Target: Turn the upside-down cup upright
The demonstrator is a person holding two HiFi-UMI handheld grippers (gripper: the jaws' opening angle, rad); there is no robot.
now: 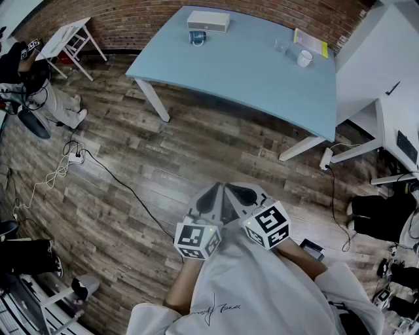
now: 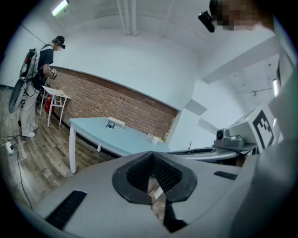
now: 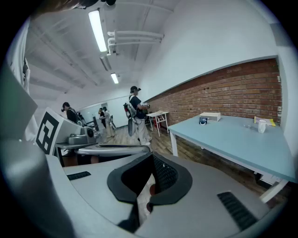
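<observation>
Wooden floor (image 1: 163,150) fills most of the head view. A pale blue worktop (image 1: 249,78) stands on white legs before a brick wall (image 1: 131,16), well apart from both grippers. The left gripper (image 1: 211,197) and right gripper (image 1: 243,195) are held side by side close to the person's white shirt (image 1: 249,288), over the floor. In each gripper view the jaws are drawn together at the tips, with nothing between them. A white box (image 1: 208,21) lies at the worktop's far edge. The white cup (image 1: 304,58) stands near the worktop's far right corner, beside a clear glass (image 1: 281,46); which way up the cup sits is too small to tell.
</observation>
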